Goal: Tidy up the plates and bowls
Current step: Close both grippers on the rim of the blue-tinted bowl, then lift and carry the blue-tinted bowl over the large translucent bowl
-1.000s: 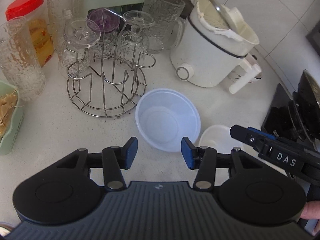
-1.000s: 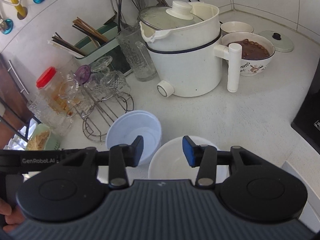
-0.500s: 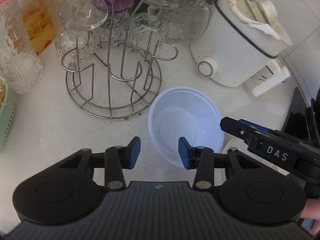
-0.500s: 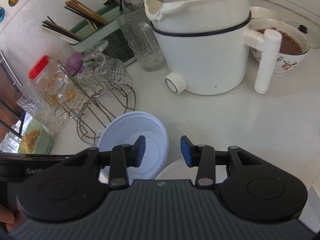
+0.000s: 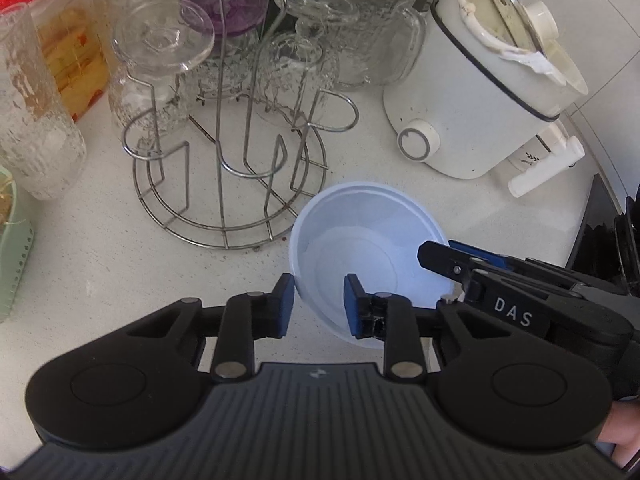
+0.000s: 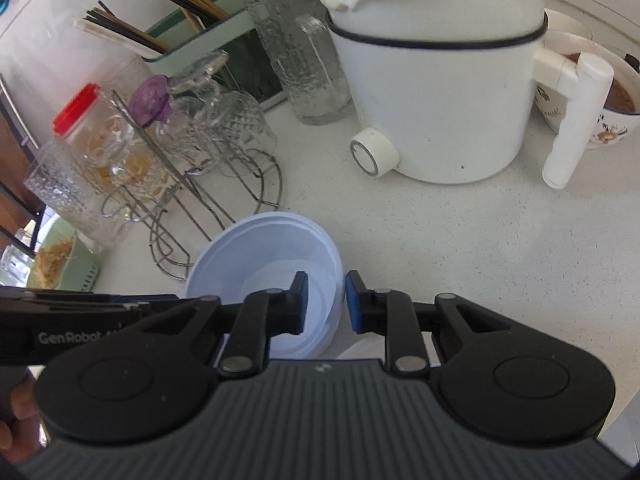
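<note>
Pale blue bowl [image 5: 360,256]: left gripper [image 5: 318,304] and right gripper [image 6: 325,304] straddle opposite rims, parted, seemingly unclamped.

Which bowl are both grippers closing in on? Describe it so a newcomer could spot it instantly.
Start at the big white electric pot; on the counter in front of it, beside the round wire glass rack, sits the pale blue plastic bowl. Both grippers straddle its rim. It is the only empty, bluish, opaque vessel among clear glassware.
</note>
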`<state>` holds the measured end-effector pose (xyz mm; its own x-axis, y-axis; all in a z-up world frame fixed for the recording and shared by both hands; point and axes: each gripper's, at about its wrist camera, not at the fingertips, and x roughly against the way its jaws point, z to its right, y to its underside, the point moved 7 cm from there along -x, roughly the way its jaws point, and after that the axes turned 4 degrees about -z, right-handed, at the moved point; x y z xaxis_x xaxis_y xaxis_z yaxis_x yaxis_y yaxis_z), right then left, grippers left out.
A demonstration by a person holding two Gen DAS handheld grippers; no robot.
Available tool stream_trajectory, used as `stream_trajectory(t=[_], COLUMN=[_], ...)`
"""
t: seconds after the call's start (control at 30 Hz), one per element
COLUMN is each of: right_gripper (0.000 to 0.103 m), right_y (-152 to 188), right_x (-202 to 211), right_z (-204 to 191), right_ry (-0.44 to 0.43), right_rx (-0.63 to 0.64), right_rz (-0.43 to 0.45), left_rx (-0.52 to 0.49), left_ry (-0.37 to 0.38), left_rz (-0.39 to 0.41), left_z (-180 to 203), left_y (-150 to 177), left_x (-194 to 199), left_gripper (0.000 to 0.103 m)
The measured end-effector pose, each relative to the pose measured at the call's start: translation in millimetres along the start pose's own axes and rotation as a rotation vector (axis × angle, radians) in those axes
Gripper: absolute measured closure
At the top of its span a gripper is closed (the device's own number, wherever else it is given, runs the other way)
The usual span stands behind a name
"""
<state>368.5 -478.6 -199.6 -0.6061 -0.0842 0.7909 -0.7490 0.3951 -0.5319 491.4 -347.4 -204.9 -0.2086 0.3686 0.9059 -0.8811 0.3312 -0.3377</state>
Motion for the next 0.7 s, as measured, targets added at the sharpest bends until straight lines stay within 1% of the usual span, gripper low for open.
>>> stream_trajectory(t=[0.17,0.33,0.7], right_gripper=[0.079,0.079,0.080], right_y=[-4.8,-5.4,13.1], right_x=[17.5,36.1,74.7], right_z=[-10.1,-17.8,-31.9], right_ry=[-0.008,-0.020,-0.022], right_rx=[0.003,-0.021,-0.073], right_rz=[0.036,0.066,0.117], left_rx=[-0.021,-0.025,-0.054], left_ry=[-0.001,0.020,0.061], left_rz=[0.024,0.054,0.102], left_z=[0.9,1.3,2.1], left_y=[-1.2,2.3,20.0], left_x=[19.5,43.7,91.4], left_gripper=[0.072,0.072,0.072])
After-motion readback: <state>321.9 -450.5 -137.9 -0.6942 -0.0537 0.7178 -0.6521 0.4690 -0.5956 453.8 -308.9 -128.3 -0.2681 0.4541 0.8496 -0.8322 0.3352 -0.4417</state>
